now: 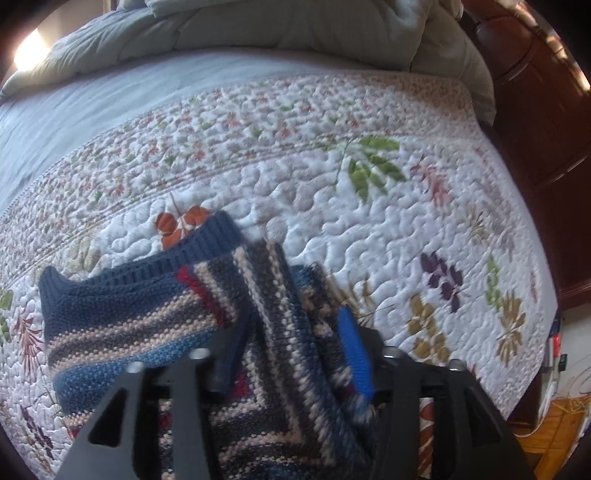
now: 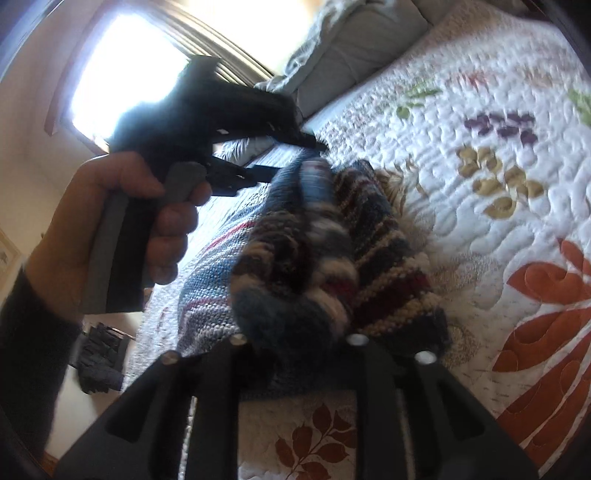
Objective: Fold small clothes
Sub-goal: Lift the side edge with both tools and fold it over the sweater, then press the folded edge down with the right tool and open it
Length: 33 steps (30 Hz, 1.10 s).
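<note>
A leaf-patterned quilt [image 1: 388,229] covers the bed, grey duvet [image 1: 258,33] bunched beyond. My striped knit sweater [image 1: 140,310] lies half-folded on it; my left gripper [image 1: 291,354] jaws stand apart around a fold, right gripper [image 2: 295,332] jaws unclear

No lettering, label, brand mark or number can be read anywhere in either wrist view; the leaf-printed quilt [image 1: 369,229] and the striped knit sweater [image 1: 140,317] lying on it carry patterns only, no words or signs.
</note>
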Tool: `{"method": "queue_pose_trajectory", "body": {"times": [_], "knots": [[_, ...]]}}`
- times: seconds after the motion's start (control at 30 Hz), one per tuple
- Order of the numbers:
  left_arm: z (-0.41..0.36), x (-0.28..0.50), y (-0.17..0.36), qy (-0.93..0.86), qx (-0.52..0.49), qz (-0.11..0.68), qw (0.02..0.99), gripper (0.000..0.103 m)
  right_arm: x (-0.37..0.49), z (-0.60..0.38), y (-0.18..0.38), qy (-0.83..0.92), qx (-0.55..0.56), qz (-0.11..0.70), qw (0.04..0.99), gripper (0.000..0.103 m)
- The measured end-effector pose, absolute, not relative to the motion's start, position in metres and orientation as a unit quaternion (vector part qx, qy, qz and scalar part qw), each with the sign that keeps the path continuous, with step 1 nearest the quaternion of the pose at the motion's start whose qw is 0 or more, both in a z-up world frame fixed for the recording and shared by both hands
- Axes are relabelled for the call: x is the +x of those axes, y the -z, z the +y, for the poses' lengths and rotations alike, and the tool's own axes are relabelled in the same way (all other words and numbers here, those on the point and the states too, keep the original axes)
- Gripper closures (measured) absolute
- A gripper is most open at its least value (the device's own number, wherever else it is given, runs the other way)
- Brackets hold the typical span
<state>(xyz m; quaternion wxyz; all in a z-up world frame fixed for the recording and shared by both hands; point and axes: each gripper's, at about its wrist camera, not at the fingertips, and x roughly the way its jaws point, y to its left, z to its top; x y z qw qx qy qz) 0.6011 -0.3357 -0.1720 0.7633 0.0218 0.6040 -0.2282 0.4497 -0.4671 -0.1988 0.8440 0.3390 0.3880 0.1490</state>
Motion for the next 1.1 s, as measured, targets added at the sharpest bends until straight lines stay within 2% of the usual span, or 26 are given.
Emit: {"method": "queue_pose_trajectory", "body": {"times": [0.03,0.07,0.13,0.27,0.33,0.4,0.57,0.73,0.77,0.83,0.87,0.97,1.1], "knots": [[-0.335,0.601,0.167,0.232,0.016,0.597,0.768,0.028,0.451,-0.471,0.202,-0.151,0.354,0.395,0.834,0.060],[-0.335,0.601,0.163,0.235,0.010,0.590,0.772,0.026,0.451,-0.473,0.206,-0.157,0.369,0.398,0.825,0.044],[-0.331,0.601,0.153,0.240,0.002,0.581,0.778,0.025,0.452,-0.479,0.209,-0.167,0.394,0.398,0.812,0.043],[-0.307,0.589,0.136,0.251,-0.030,0.561,0.788,0.023,0.457,-0.491,0.209,-0.191,0.426,0.399,0.789,0.033],[-0.286,0.569,0.129,0.264,-0.040,0.545,0.795,0.019,0.459,-0.498,0.207,-0.195,0.433,0.398,0.785,0.030],[-0.266,0.542,0.127,0.266,-0.027,0.531,0.804,0.019,0.463,-0.500,0.210,-0.212,0.444,0.403,0.772,0.027],[-0.226,0.465,0.129,0.215,0.052,0.471,0.854,0.014,0.483,-0.497,0.212,-0.231,0.437,0.429,0.756,0.025],[-0.207,0.417,0.139,0.213,0.074,0.433,0.873,0.014,0.508,-0.487,0.199,-0.226,0.362,0.484,0.764,0.026],[-0.202,0.412,0.140,0.214,0.067,0.427,0.876,0.014,0.514,-0.483,0.194,-0.228,0.343,0.498,0.764,0.029],[-0.193,0.402,0.146,0.226,0.041,0.422,0.877,0.014,0.520,-0.478,0.186,-0.226,0.315,0.511,0.767,0.045],[-0.190,0.399,0.150,0.231,0.030,0.424,0.875,0.014,0.522,-0.477,0.182,-0.229,0.304,0.514,0.769,0.072],[-0.187,0.390,0.159,0.233,0.031,0.427,0.873,0.014,0.523,-0.481,0.168,-0.226,0.276,0.513,0.781,0.079],[-0.189,0.381,0.171,0.227,0.052,0.428,0.873,0.014,0.518,-0.497,0.176,-0.201,0.267,0.519,0.787,0.080]]}}
